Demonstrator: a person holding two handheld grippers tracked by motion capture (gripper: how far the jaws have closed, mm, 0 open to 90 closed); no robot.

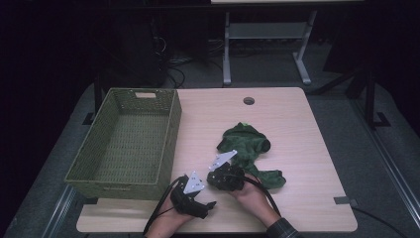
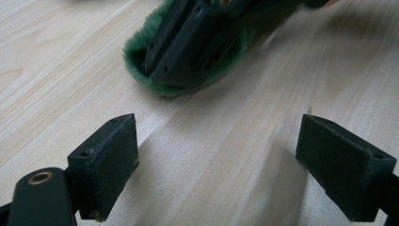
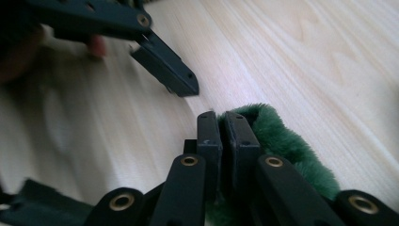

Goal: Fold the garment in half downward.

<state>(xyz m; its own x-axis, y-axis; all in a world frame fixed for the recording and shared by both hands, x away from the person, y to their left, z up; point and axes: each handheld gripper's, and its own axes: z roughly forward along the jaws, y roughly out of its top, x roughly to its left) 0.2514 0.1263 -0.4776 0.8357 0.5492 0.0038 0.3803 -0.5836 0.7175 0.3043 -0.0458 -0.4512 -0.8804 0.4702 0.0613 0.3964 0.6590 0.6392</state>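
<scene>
At the near edge of the table, the right gripper (image 3: 222, 123) has its two black jaws pressed almost together on a fold of the green fuzzy cloth (image 3: 277, 141), with only a thin layer of pile between the pads (in the right gripper view the fluff bulges out past the jaw on the right-hand side). From the left gripper view the same pinch shows from the front: the right gripper (image 2: 176, 77) lies low over the wood with the cloth's (image 2: 136, 56) edge wrapped round its tip. The left gripper (image 2: 216, 160) sits just beside it with its jaws spread wide and bare tabletop between them, holding nothing; one of its pads (image 3: 164, 70) reaches toward the cloth in the right gripper view without touching it.

Seen from above, both hands come in at the bottom, the left gripper (image 1: 208, 204) close to the front edge and the right gripper (image 1: 218, 174) just beyond it, at the near end of the cloth (image 1: 245, 144). The cloth lies crumpled about the middle of the light wooden table (image 1: 297, 148), a bunched heap farther back and a tail running down toward the right hand. A green woven basket (image 1: 171, 129) stands on the left part of the table, well apart from the cloth, nothing in it (its inside looks bare from here)
</scene>
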